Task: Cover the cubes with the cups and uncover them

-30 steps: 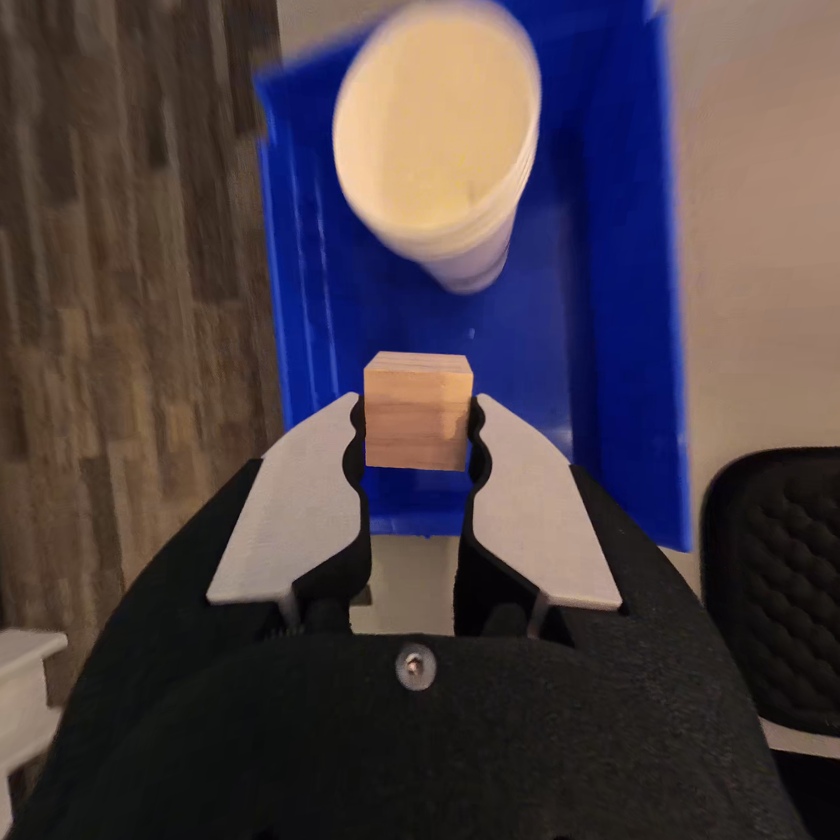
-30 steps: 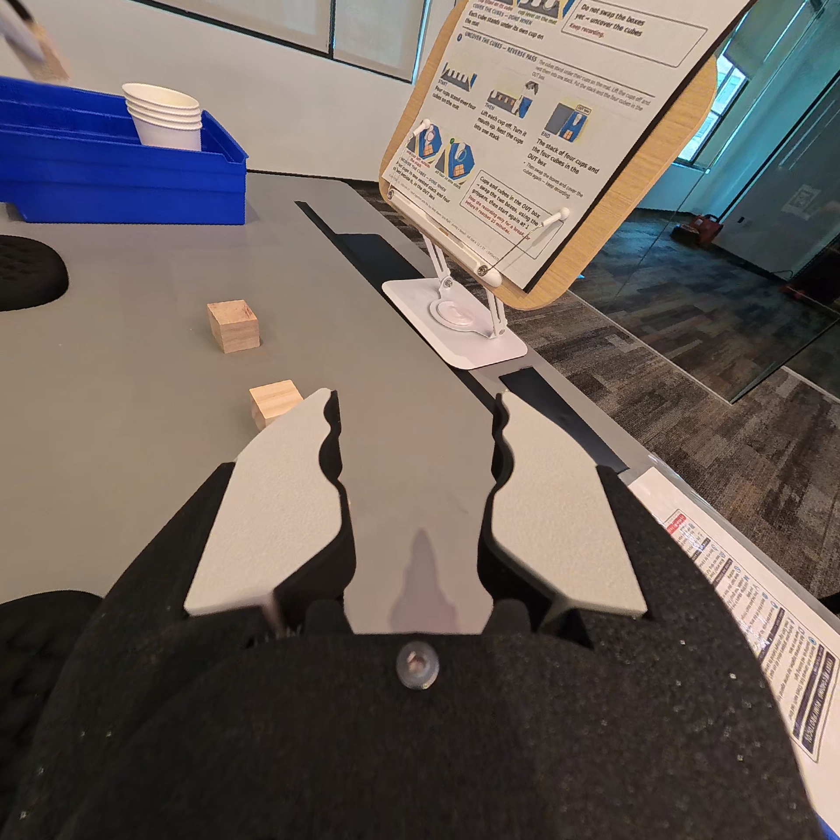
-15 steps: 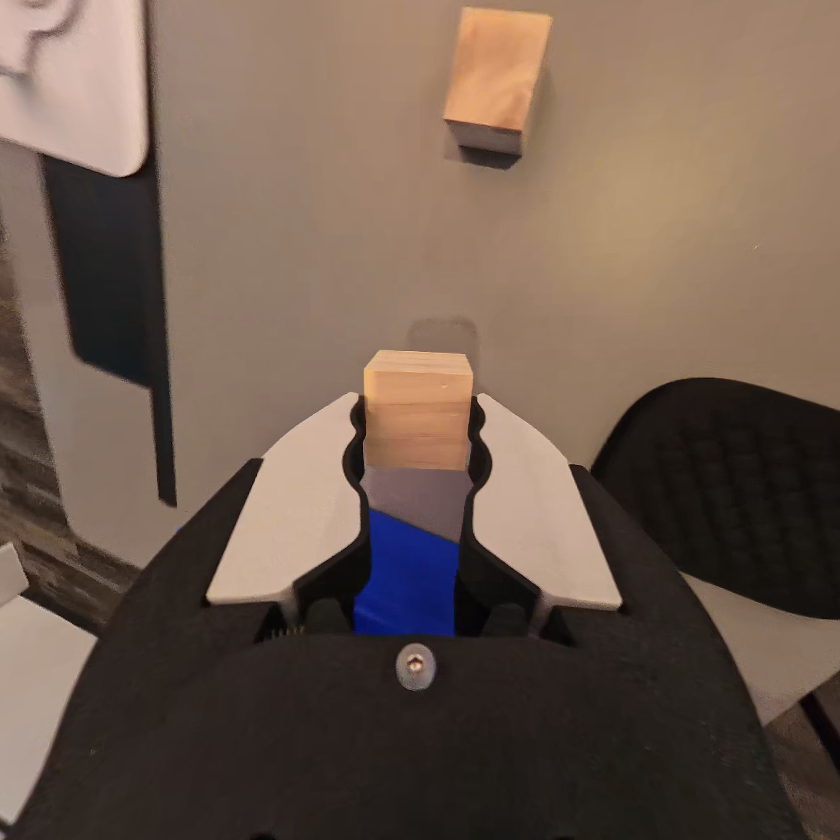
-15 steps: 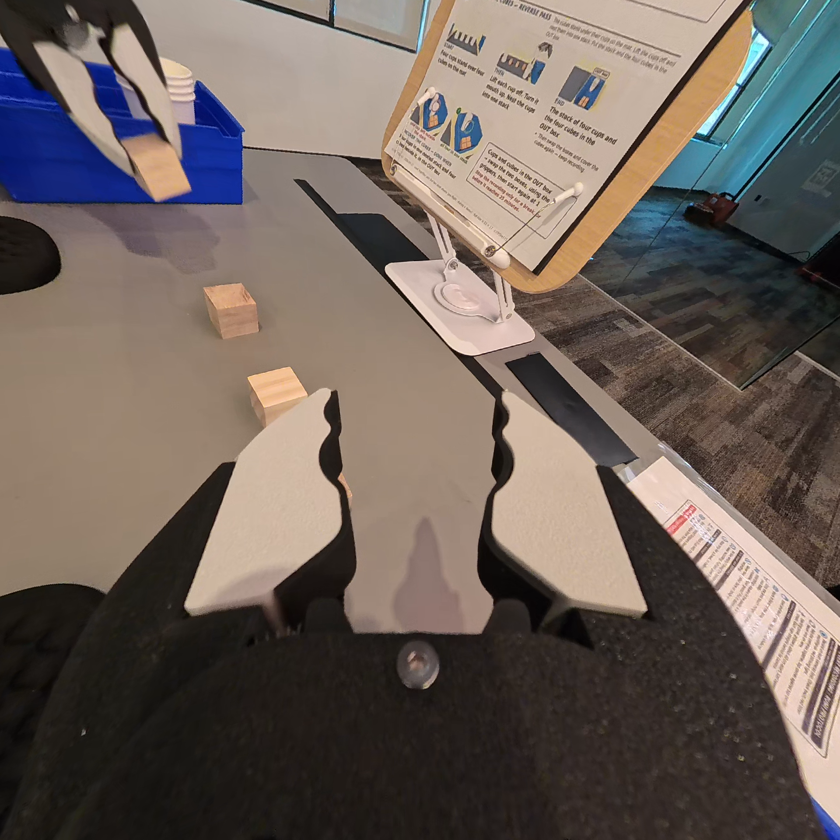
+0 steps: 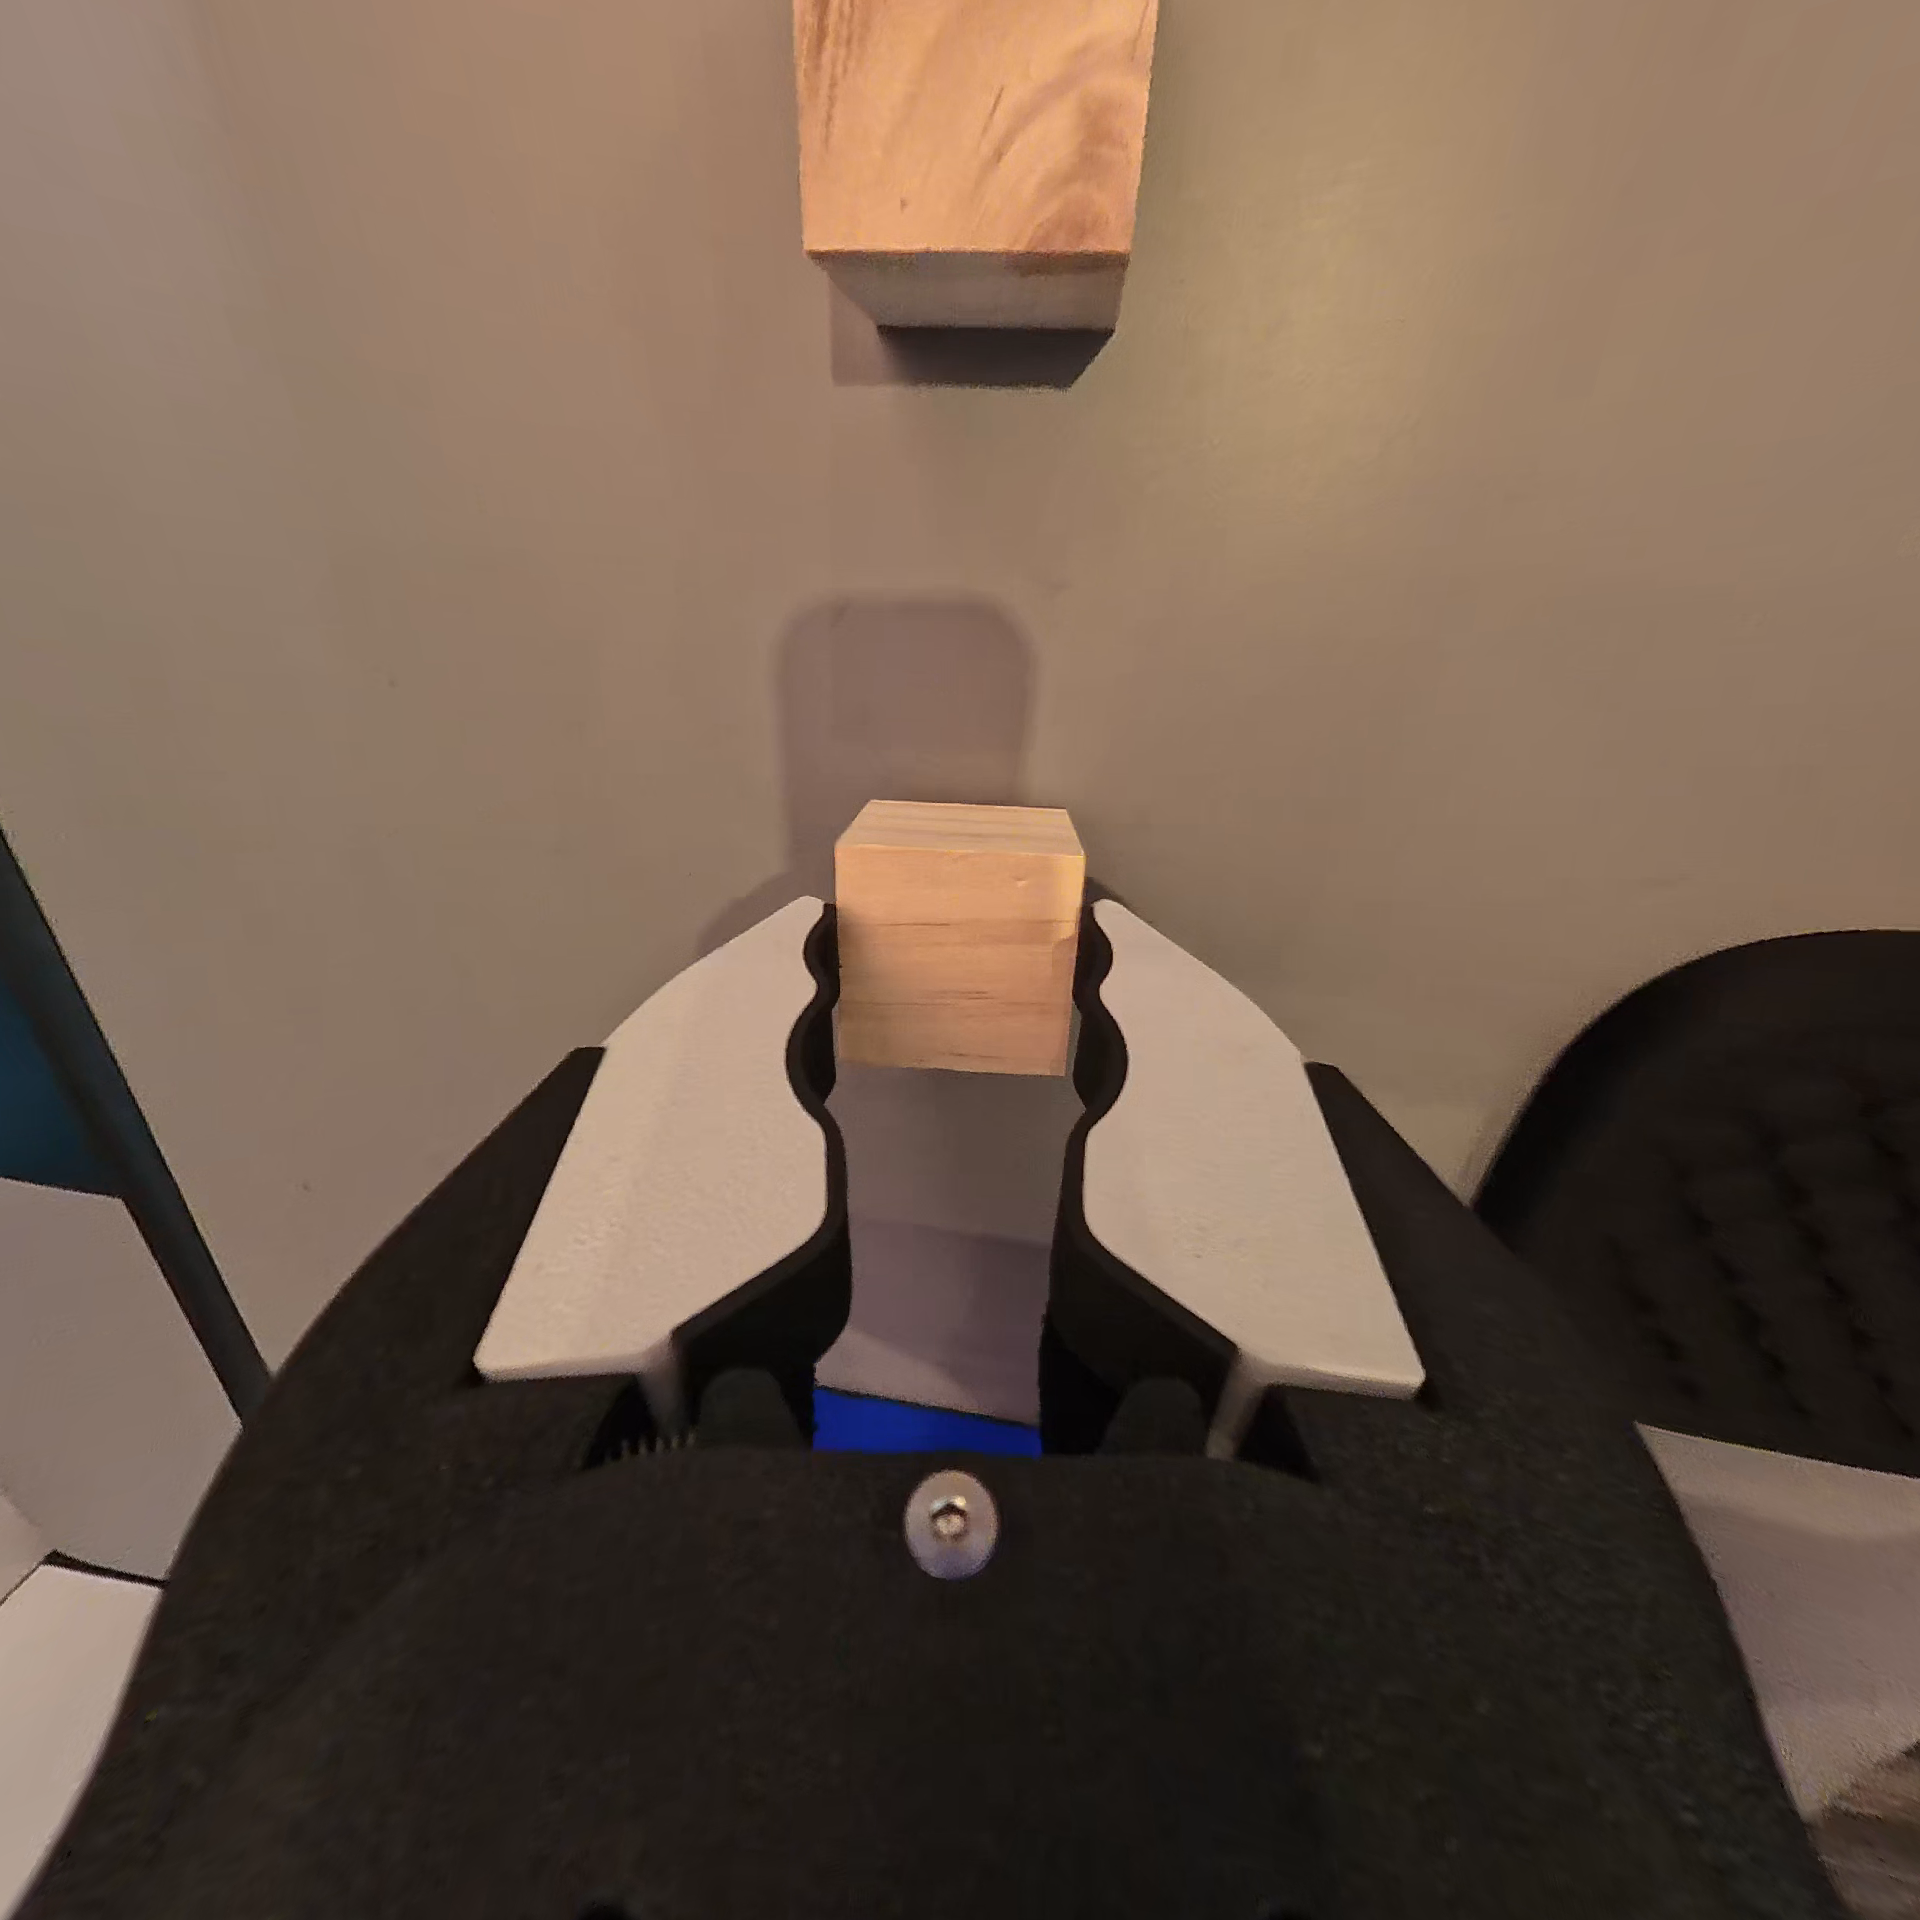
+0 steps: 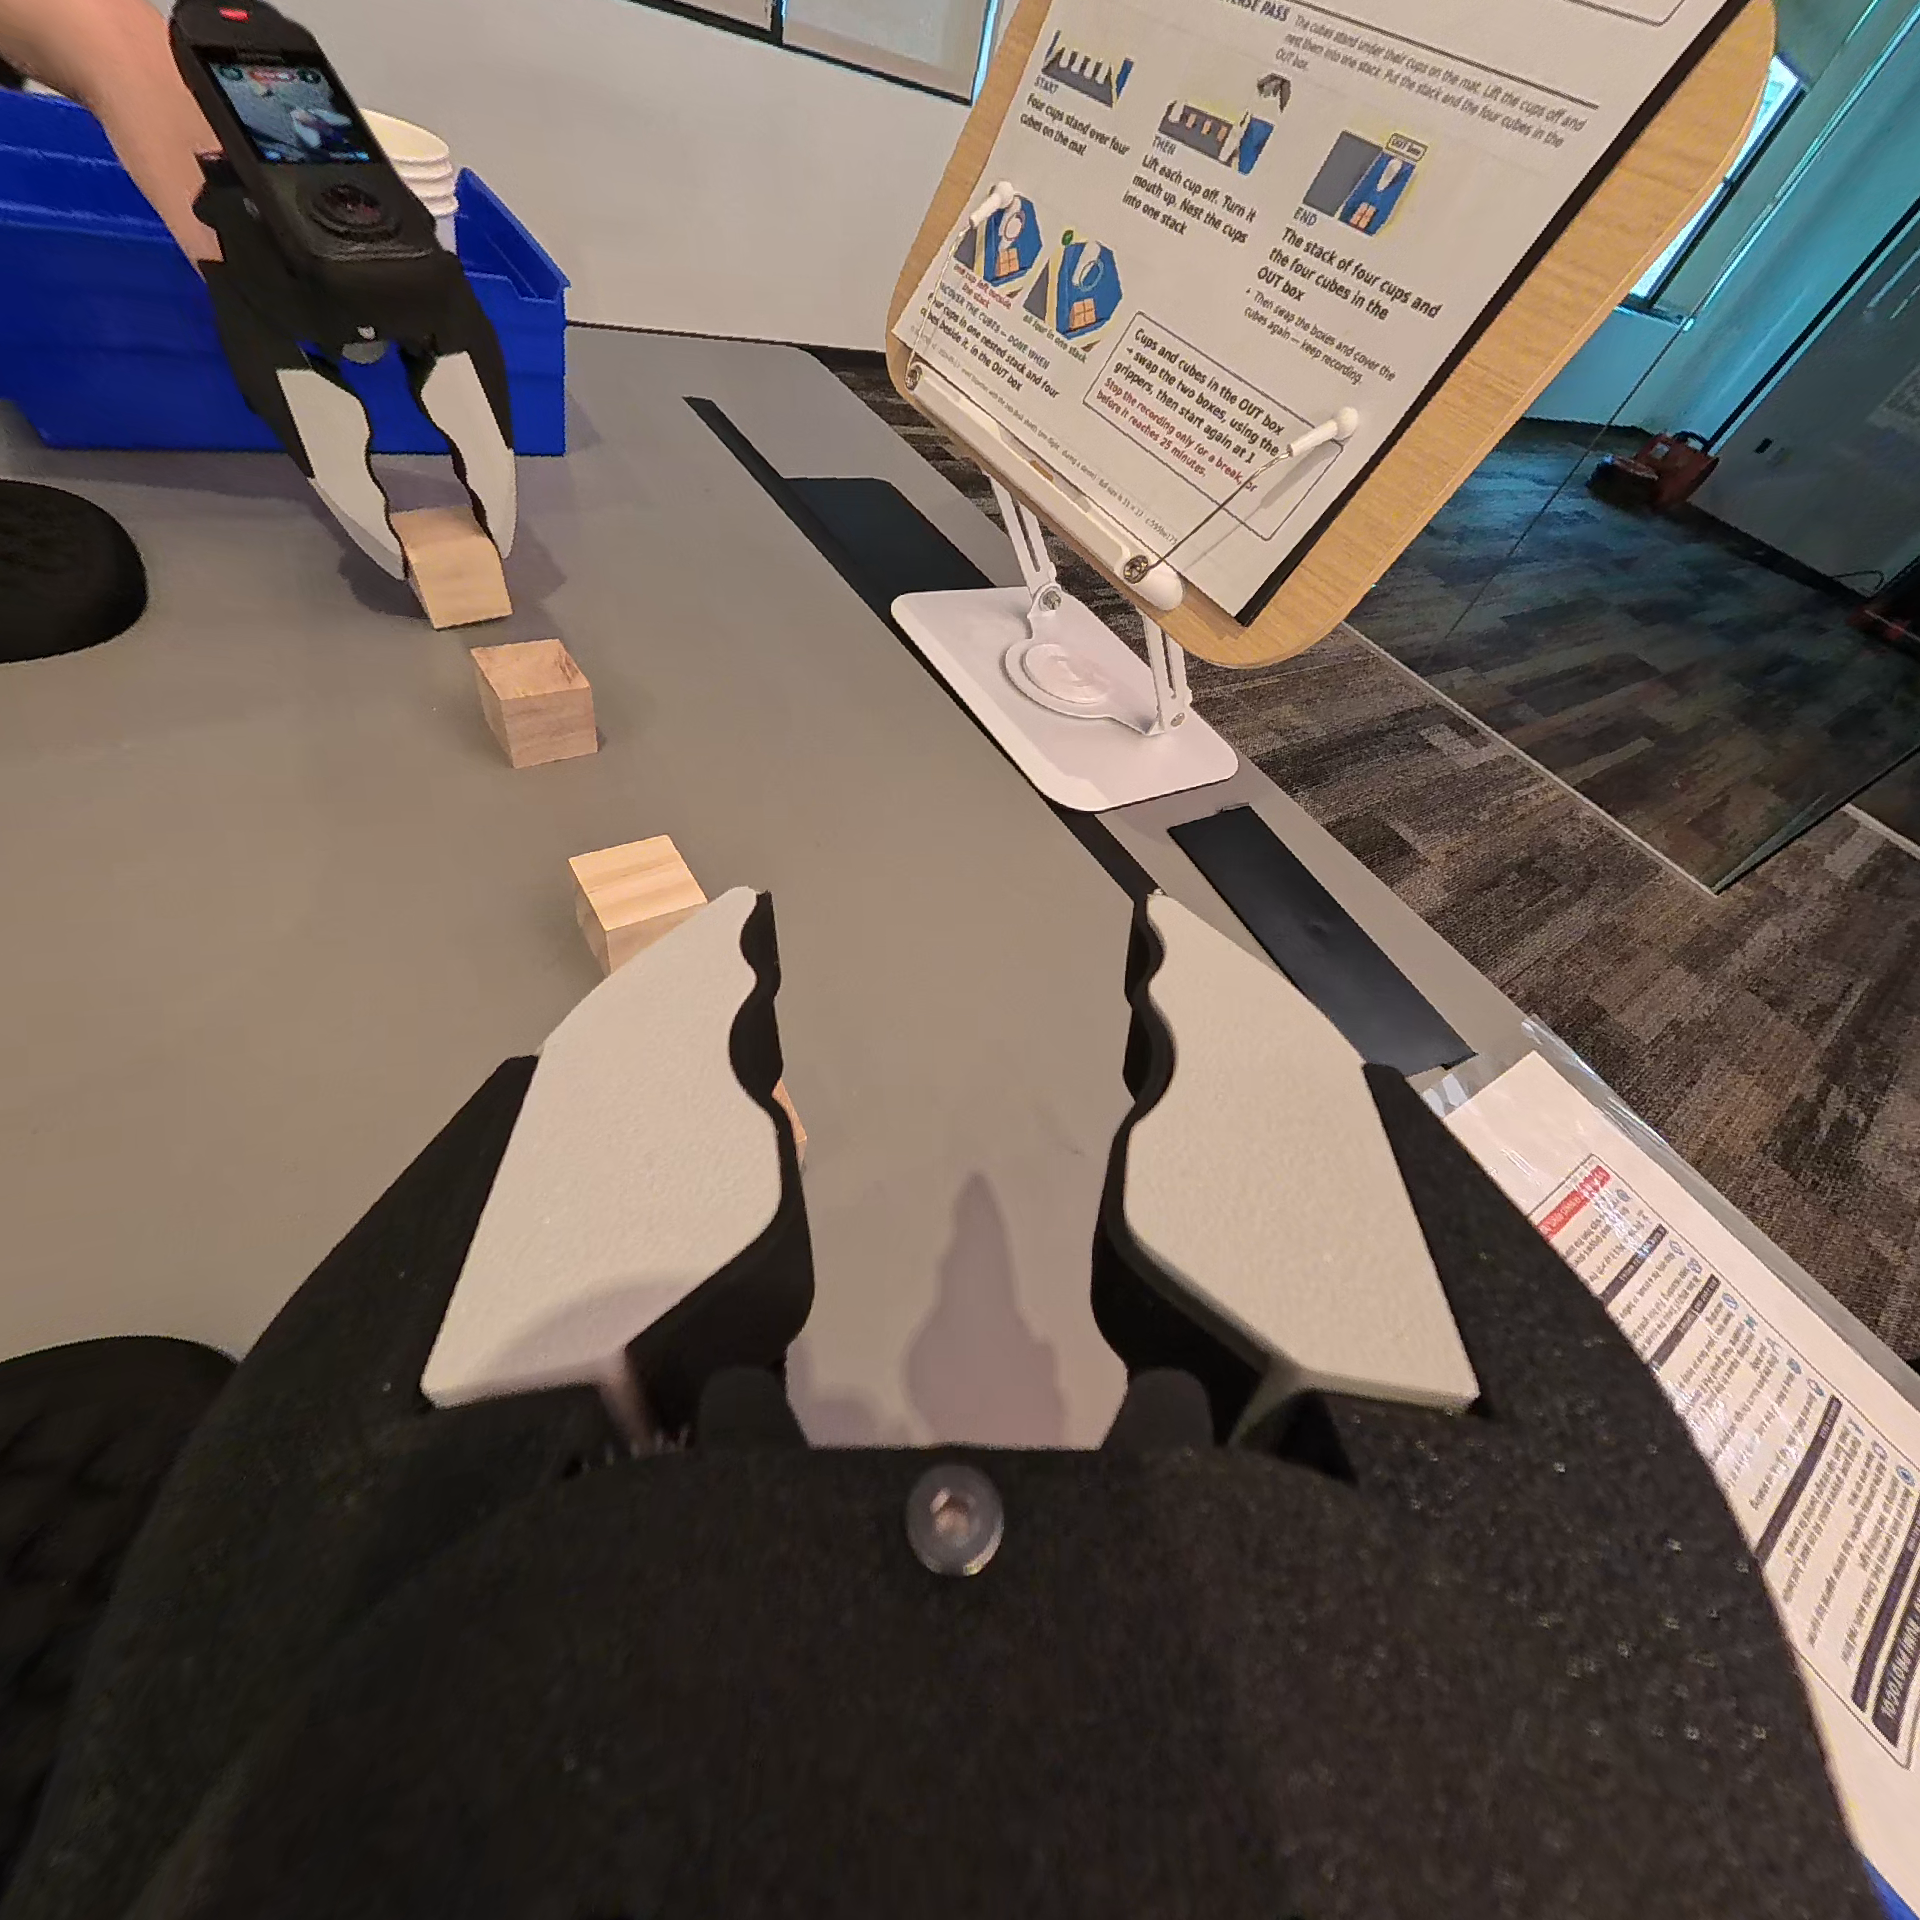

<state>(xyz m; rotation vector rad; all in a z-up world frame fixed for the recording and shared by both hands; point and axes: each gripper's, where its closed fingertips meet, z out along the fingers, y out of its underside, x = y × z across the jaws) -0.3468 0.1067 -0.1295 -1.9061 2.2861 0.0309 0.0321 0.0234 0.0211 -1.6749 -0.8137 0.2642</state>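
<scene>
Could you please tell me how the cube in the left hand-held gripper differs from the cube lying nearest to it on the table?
The held cube is clamped between the left hand-held gripper's fingers; the nearest cube is free. The held cube is tilted, one edge at the grey table; the nearest cube sits flat. Both are plain pale wood and look alike in size.

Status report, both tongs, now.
Left tongs shut on cube, low at the mat. Right tongs open, empty. Next cube close ahead in the row. Cups in blue bin.
</scene>
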